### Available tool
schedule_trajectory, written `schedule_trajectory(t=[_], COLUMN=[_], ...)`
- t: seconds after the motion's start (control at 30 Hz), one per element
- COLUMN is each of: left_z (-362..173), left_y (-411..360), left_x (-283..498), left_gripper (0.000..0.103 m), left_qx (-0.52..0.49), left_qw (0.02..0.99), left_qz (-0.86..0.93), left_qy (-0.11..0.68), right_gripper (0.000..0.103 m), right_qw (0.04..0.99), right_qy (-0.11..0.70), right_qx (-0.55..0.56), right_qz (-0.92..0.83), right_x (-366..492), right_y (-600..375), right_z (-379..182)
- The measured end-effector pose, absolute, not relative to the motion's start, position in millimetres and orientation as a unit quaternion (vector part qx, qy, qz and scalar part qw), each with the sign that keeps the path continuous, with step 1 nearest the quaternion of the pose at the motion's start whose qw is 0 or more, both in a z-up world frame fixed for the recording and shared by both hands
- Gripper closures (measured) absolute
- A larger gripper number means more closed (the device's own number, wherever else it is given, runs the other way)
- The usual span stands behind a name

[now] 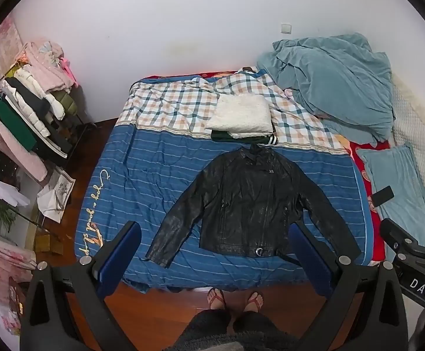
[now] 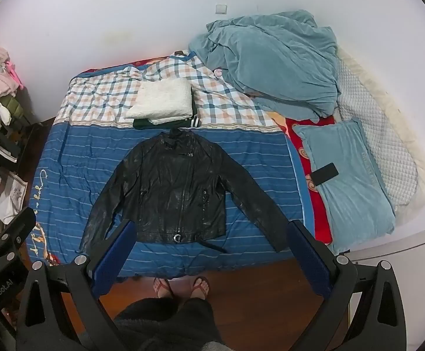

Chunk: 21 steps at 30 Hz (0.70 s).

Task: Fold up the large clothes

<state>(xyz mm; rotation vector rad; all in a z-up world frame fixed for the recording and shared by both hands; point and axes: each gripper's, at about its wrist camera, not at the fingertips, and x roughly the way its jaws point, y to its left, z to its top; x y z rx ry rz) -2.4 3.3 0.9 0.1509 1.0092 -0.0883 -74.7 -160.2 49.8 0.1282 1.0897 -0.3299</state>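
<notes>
On the bed (image 1: 124,175) the jacket (image 1: 247,201) is lying flat, sleeves out, and the left gripper (image 1: 215,251) is hanging wide open, holding nothing. Right view: the right gripper (image 2: 212,248) is gaping empty too; grab a sleeve first.

Blue striped quilt (image 2: 256,158) covering bed, cursive lettering along left edge. Checked blanket (image 2: 95,93) across far part of bed. Crumpled teal blanket (image 2: 276,67) heaped at far right corner against white wall (image 2: 110,14). Teal pillow (image 2: 355,181) on red sheet (image 2: 306,146), dark phone (image 2: 325,173) lying on pillow's left edge. Wall switch (image 2: 221,8) above bed. Clothes rack (image 1: 28,111) left of bed, loaded with hanging garments. Reddish wooden floor (image 2: 256,286); sandalled feet (image 2: 181,286) at bed's near edge.
</notes>
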Motion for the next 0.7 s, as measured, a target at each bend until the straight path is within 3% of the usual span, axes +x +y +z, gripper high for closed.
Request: schedule_trajectory(t=[0.7], left_z=[4.1], left_y=[11.9], left_x=[-2.5], left_gripper=[0.0], left_qx=[0.066], left_qw=[0.874], left_qz=[-0.04], left_qy=[0.48], right_gripper=[0.0], right_qw=[0.842], right_qy=[0.513], right_qx=[0.058], right_qz=[-0.156], right_x=[-72.9], right_y=[-159.1], right_z=[51.3])
